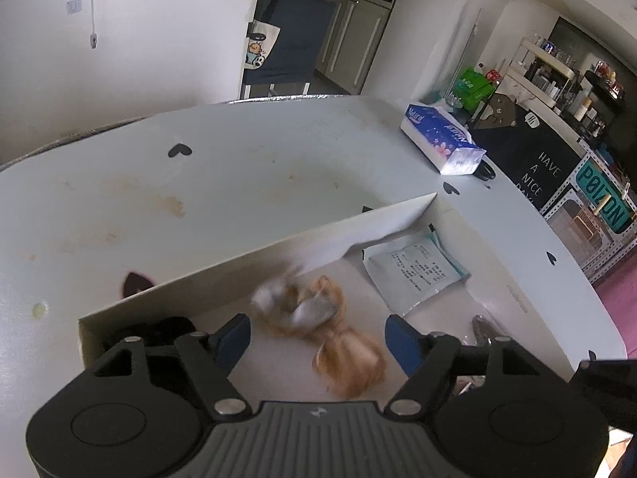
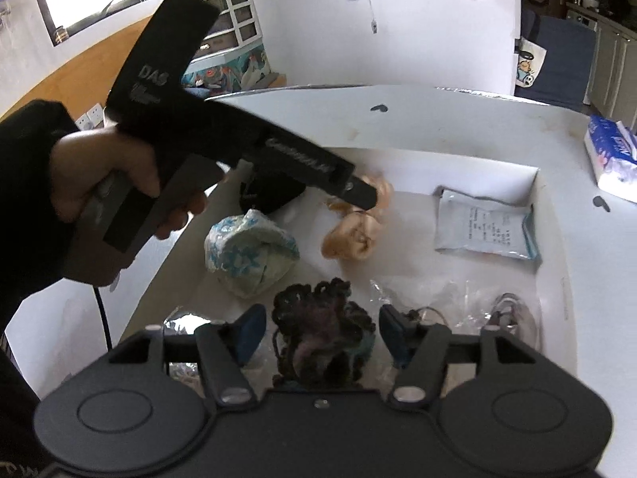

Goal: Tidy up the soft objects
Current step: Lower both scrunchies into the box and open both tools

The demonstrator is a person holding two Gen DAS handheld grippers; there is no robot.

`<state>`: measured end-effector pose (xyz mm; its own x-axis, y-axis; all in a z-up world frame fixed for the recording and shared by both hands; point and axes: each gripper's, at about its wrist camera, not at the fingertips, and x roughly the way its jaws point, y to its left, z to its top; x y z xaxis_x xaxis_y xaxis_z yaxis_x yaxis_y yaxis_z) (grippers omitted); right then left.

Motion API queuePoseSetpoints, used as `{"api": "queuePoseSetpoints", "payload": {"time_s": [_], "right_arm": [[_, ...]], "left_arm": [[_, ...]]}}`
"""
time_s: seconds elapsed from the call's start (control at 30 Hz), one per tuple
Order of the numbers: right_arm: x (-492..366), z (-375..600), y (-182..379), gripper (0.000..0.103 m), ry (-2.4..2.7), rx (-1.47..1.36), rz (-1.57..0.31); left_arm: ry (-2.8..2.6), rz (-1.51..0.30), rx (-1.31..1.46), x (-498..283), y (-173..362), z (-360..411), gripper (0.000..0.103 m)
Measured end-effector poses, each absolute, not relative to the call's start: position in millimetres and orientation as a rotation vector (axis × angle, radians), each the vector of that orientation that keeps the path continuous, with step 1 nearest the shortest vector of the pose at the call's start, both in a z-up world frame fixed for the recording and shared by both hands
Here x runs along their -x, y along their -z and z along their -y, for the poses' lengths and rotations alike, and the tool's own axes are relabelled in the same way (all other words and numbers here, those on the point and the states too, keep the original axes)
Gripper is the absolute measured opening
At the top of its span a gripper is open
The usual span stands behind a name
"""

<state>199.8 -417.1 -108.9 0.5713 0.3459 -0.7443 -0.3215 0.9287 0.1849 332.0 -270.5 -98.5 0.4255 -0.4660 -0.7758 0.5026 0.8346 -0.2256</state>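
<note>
Both items sit dropped in the box, left gripper released over tan scrunchie, right gripper released around dark scrunchie; withdrawal needed next.

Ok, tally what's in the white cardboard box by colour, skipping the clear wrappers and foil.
Peach-orange fluffy bundle: 1
Dark braided yarn bundle: 1
Blue-and-white wrapped roll: 1
Black fabric lump: 1
Pale blue flat packet: 1
Total: 5
</note>
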Motion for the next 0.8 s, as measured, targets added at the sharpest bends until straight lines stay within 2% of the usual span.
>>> {"api": "queuePoseSetpoints", "payload": {"time_s": [0.03, 0.07, 0.17, 0.2, 0.27, 0.47, 0.63, 0.67, 0.7, 0.8], "right_arm": [[-199, 419, 107, 0.063, -0.385, -0.036, -0.875], [-197, 421, 104, 0.057, -0.380, -0.042, -0.867], [-193, 425, 95, 0.028, -0.385, -0.059, -0.852], [-192, 426, 93, 0.023, -0.394, -0.059, -0.859], [-193, 424, 95, 0.020, -0.405, -0.036, -0.886], [-203, 419, 127, 0.019, -0.387, 0.011, -0.964], [-204, 422, 121, 0.020, -0.399, 0.000, -0.953], [-203, 423, 118, 0.024, -0.405, -0.009, -0.947], [-201, 424, 114, 0.035, -0.400, -0.019, -0.936], [-195, 428, 100, 0.043, -0.415, -0.037, -0.902]], "left_arm": [[0.605, -0.953, -0.040, -330, 96, 270, 0.078], [0.604, -0.950, -0.036, -328, 94, 269, 0.079], [0.603, -0.936, -0.025, -320, 86, 266, 0.081], [0.600, -0.932, -0.020, -317, 84, 264, 0.081], [0.593, -0.925, -0.011, -312, 80, 262, 0.082], [0.552, -0.911, 0.007, -295, 68, 254, 0.082], [0.507, -0.884, 0.013, -281, 56, 249, 0.088], [0.498, -0.877, 0.017, -277, 54, 248, 0.089], [0.487, -0.868, 0.022, -273, 51, 247, 0.090], [0.455, -0.852, 0.034, -262, 45, 246, 0.092]]}}
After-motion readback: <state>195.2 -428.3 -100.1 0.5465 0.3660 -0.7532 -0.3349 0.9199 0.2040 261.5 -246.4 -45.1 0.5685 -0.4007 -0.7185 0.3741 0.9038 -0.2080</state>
